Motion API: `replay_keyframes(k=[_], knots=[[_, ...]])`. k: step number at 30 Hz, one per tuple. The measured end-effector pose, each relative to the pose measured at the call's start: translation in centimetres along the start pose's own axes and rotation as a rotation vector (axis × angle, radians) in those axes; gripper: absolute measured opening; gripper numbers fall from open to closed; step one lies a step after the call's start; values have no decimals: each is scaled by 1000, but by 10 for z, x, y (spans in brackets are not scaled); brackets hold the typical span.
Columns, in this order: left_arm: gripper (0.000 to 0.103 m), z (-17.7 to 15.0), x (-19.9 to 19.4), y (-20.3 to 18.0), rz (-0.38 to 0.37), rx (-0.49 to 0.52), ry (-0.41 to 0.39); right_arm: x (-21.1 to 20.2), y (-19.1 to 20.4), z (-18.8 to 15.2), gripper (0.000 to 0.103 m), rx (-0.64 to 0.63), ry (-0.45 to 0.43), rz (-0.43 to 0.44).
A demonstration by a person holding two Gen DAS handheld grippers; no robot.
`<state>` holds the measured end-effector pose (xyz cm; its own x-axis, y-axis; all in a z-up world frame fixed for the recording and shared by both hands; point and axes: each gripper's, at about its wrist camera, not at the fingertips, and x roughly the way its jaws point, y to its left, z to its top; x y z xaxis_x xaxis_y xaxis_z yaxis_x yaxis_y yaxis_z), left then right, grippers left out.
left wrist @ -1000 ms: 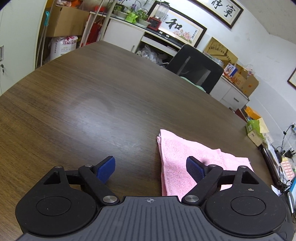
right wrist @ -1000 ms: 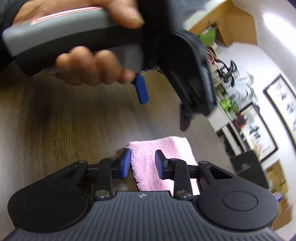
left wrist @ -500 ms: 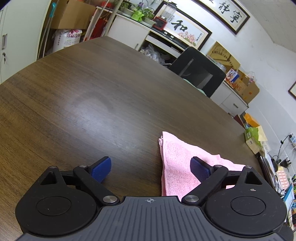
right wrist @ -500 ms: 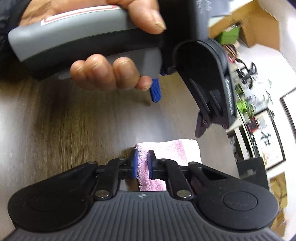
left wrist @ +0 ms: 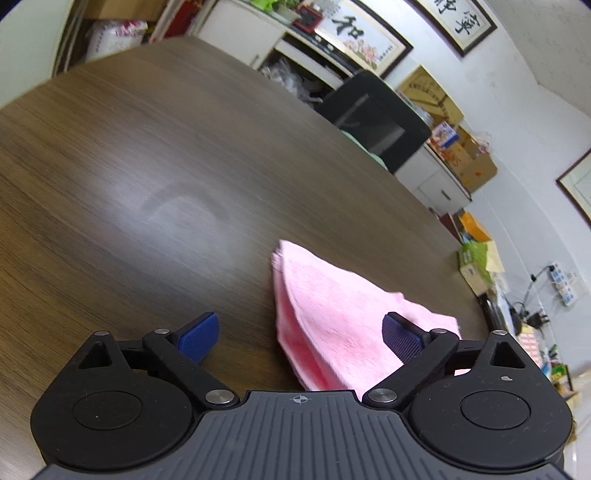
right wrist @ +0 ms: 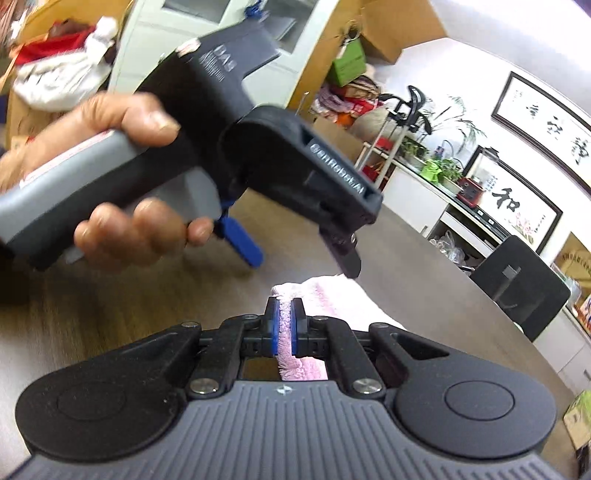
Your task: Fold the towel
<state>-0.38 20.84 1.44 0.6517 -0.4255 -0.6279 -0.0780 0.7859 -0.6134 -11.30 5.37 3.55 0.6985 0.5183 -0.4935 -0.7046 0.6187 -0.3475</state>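
Note:
A pink towel point(left wrist: 332, 314), folded, lies on the dark wooden table point(left wrist: 147, 166); its near right part is raised off the surface. My left gripper point(left wrist: 300, 338) hovers just above it, open wide, with the towel's left edge between the fingers and no pad touching it. In the right wrist view my right gripper point(right wrist: 285, 325) is shut on the towel point(right wrist: 332, 295), pinching its near edge between the blue pads. A hand point(right wrist: 122, 155) holds the left gripper point(right wrist: 295, 254) above the towel's far end.
A black office chair point(left wrist: 373, 118) stands at the table's far edge. Behind it are white cabinets point(left wrist: 240, 33), cardboard boxes point(left wrist: 472, 166) and framed calligraphy point(left wrist: 362, 33) on the wall. Boxes and cables crowd the right side point(left wrist: 476, 262).
The right jaws closed on the towel's near edge, then rolled and rose with it. The left jaws widened a little, and the towel's right side lifted in the left view.

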Motion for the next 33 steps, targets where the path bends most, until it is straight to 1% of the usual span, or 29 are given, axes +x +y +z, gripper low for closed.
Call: replay_keyframes(k=[2,6,9,11,14,15,17,18,19,20,22,25,27,30,33], knots=[[96,-1,7,-4,-22,-16,33,-5,-8,-3,6,15,-18,-3],[93,5,26,-13,-30,-15,75,-9,-22,-11,6,44,-48,-19],[92,10,36,-15,-62,-23,99,-13,-26,-15,6,58,-65,-34],[90,14,42,-15,-77,-34,104,-16,-30,-18,6,75,-71,-33],[82,19,48,-13,-72,-45,84,-22,-30,-20,6,87,-72,-33],[76,20,49,-11,-71,-51,80,-24,-31,-22,6,91,-72,-35],[61,23,50,-8,-69,-66,69,-30,-29,-24,6,100,-70,-36],[46,23,52,-7,-59,-64,67,-31,-29,-25,6,105,-71,-38],[28,22,53,-5,-43,-62,67,-33,-29,-27,6,110,-72,-39],[23,21,54,-4,-34,-64,69,-34,-30,-28,6,117,-73,-37],[8,19,56,0,-23,-77,67,-34,-33,-29,6,132,-73,-32],[6,17,54,-1,-17,-78,46,-36,-37,-33,6,161,-71,-25],[6,16,50,-9,-16,-56,24,-38,-41,-36,6,193,-76,-15],[5,17,43,-25,-23,-21,8,-44,-53,-41,6,267,-90,4],[5,19,37,-52,-36,32,-10,-55,-73,-53,6,371,-113,7]])
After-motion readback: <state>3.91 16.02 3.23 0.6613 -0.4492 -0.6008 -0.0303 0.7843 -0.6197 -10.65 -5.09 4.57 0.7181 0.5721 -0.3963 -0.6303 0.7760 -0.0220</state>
